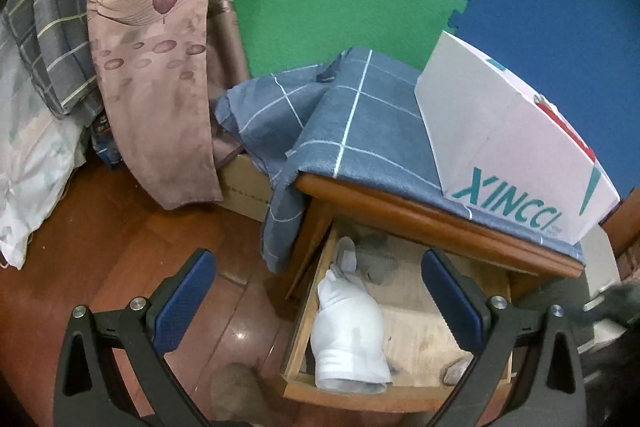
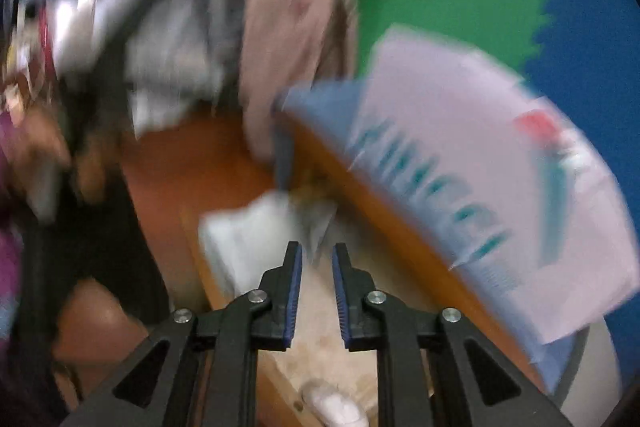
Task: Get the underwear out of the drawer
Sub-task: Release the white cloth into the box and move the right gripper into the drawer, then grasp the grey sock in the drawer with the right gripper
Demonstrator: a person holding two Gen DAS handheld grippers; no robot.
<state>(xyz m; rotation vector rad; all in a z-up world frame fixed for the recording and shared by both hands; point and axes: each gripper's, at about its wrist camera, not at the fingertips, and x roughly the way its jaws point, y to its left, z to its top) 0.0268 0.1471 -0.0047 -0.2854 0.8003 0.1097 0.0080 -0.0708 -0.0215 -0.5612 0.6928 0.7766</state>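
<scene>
The wooden drawer (image 1: 416, 339) stands pulled open under the nightstand. White underwear (image 1: 350, 335) lies crumpled at its left side, with grey pieces (image 1: 372, 259) behind it at the back. My left gripper (image 1: 320, 291) is open wide, above the drawer's front with the white underwear between its fingers' lines. My right gripper (image 2: 317, 259) is over the drawer (image 2: 320, 319), jaws a narrow gap apart with nothing between them; that view is motion-blurred. The white underwear (image 2: 244, 243) shows just ahead and left of its fingertips.
A white XINCCI box (image 1: 516, 163) sits on a blue checked cloth (image 1: 360, 123) on the nightstand top (image 1: 400, 205). A beige curtain (image 1: 152, 67) and bedding (image 1: 40, 107) hang at left over the wood floor (image 1: 120, 247). Green and blue foam mats cover the wall.
</scene>
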